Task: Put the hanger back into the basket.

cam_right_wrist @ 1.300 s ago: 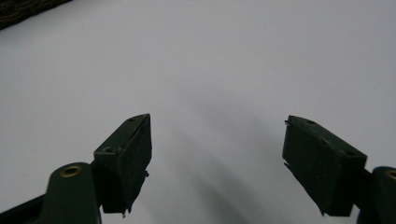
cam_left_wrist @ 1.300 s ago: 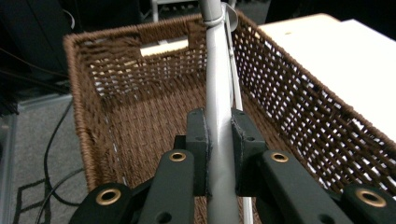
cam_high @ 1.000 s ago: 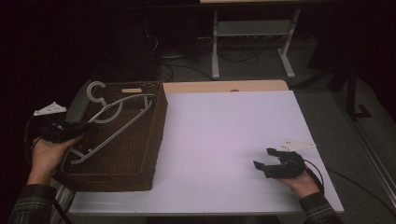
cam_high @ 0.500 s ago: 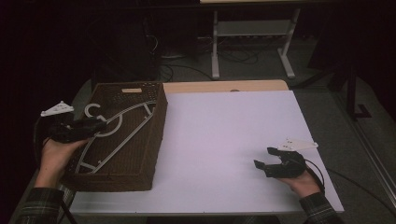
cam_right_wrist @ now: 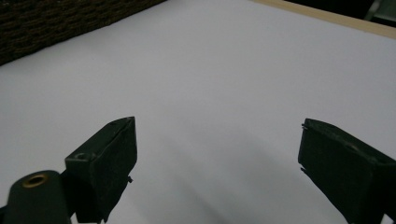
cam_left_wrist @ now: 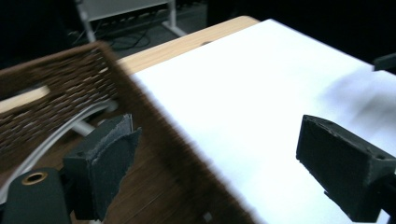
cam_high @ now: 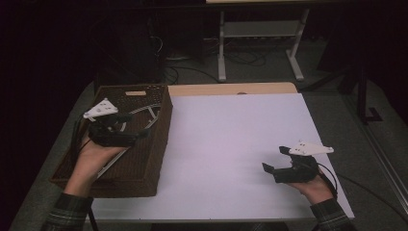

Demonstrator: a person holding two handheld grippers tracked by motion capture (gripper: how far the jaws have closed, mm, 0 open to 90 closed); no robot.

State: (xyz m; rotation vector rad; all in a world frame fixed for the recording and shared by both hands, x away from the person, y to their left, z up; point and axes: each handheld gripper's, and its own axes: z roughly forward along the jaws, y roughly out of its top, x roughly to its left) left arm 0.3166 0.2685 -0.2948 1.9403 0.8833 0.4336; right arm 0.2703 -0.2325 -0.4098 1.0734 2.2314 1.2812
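A pale plastic hanger lies inside the brown wicker basket at the table's left. My left gripper hovers over the basket, pointing toward the white tabletop. Its jaws have just been opening and stand wide with nothing between them. In the left gripper view, my left gripper looks across the basket rim, with a curved hanger arm below. My right gripper rests low at the table's front right. Its jaws have also just opened further and hold nothing. In its own view, my right gripper faces bare white surface.
A strip of wooden table edge runs behind the white surface. A metal stand and cables sit on the dark floor beyond. The basket's wall lies far ahead of my right gripper.
My left gripper let go of the hanger, which now lies in the basket, and moved right over the basket with its jaws spread. The right hand stayed put, its jaws slightly wider.
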